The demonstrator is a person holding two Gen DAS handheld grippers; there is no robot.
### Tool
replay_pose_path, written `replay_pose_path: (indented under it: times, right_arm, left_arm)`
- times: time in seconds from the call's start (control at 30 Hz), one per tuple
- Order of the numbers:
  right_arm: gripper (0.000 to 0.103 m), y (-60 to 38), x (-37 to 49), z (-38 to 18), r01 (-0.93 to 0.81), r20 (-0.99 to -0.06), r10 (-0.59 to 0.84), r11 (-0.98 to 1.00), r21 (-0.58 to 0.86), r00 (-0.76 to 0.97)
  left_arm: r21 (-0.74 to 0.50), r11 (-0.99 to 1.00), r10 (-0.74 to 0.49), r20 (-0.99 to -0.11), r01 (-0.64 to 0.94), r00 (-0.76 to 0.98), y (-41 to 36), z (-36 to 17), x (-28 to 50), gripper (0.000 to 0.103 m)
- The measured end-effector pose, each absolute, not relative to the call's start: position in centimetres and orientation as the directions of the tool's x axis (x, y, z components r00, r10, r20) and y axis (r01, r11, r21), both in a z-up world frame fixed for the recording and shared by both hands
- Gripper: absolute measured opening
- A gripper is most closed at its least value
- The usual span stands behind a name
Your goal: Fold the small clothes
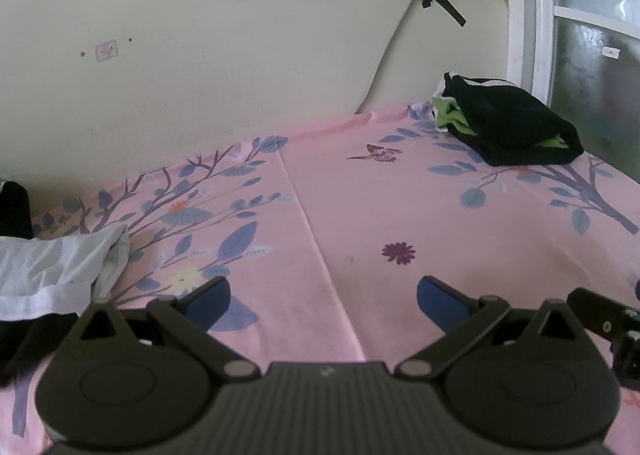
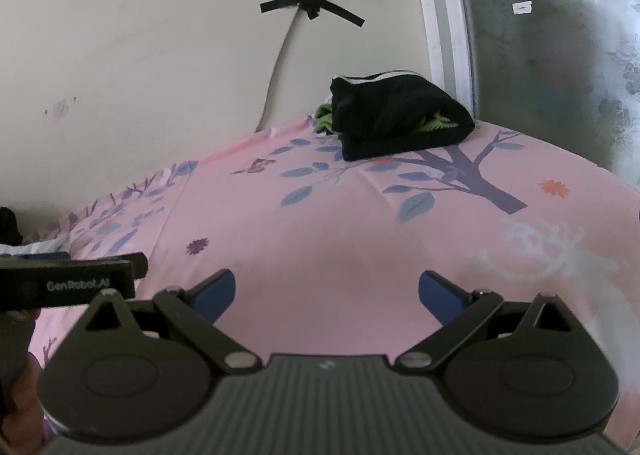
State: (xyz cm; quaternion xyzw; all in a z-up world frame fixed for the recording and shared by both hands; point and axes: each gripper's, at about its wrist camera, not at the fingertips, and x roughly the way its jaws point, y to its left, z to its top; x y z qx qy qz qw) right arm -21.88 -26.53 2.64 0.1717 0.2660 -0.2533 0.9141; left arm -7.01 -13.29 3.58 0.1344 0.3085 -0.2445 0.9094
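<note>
Both hand-held grippers hovered over the bed. The left hand-held gripper (image 1: pixel 322 295) had its blue fingers spread and held nothing; the right hand-held gripper (image 2: pixel 326 291) was likewise spread and unloaded. A pale blue garment (image 1: pixel 56 271) lay crumpled just left of the left one, on the pink floral sheet (image 1: pixel 360 215). A folded black-and-green stack (image 1: pixel 508 123) rested well apart, near the wall. Likely risk: pinching the sheet along with the thin garment, dragging both. Only the left view showed the garment's extent; the right view showed merely a sliver, plus the left tool's side.
</note>
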Motion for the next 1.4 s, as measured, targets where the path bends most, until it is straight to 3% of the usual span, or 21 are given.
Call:
replay_pose_path:
  times: [0.4, 1.4]
  right_arm:
    - [0.093, -26.4, -21.4, 3.0, 0.584, -0.570, -0.441, 0.808, 0.084, 0.693]
    - [0.093, -25.6, -22.2, 2.2, 0.557, -0.591, -0.361, 0.810, 0.185, 0.721]
  left_arm:
    - [0.124, 0.853, -0.326, -0.632, 0.507, 0.703, -13.4, 3.0, -6.5, 0.103]
    - [0.158, 0.848, -0.325, -0.601, 0.507, 0.730, -13.3, 3.4, -7.2, 0.103]
